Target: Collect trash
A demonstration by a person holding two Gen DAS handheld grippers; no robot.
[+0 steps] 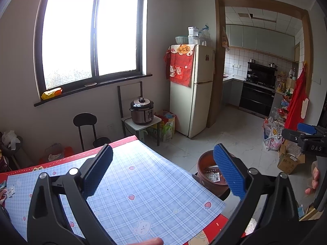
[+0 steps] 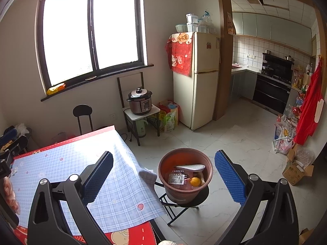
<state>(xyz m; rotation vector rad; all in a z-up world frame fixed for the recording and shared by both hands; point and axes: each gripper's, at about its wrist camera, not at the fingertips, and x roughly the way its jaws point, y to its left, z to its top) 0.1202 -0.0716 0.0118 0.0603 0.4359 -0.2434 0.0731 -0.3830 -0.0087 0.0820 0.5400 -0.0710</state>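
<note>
A brown plastic bucket (image 2: 181,194) stands on a black folding stool (image 2: 190,203) just past the table's corner. In it lie a labelled packet (image 2: 177,178), an orange fruit (image 2: 195,181) and a whitish flat piece (image 2: 191,167). My right gripper (image 2: 164,159) is open and empty, hovering over the table edge and the bucket. My left gripper (image 1: 163,157) is open and empty above the blue plaid tablecloth (image 1: 143,183); its right finger hides part of the bucket (image 1: 204,163). Small white scraps (image 1: 10,190) lie at the cloth's left edge.
A cream fridge (image 2: 202,77) stands at the back, with a pressure cooker (image 2: 141,102) on a small table and a black round stool (image 1: 84,120) by the window wall. Bags (image 2: 284,138) and a cardboard box (image 2: 296,171) crowd the floor at right. A hand (image 1: 314,179) shows beside the right gripper.
</note>
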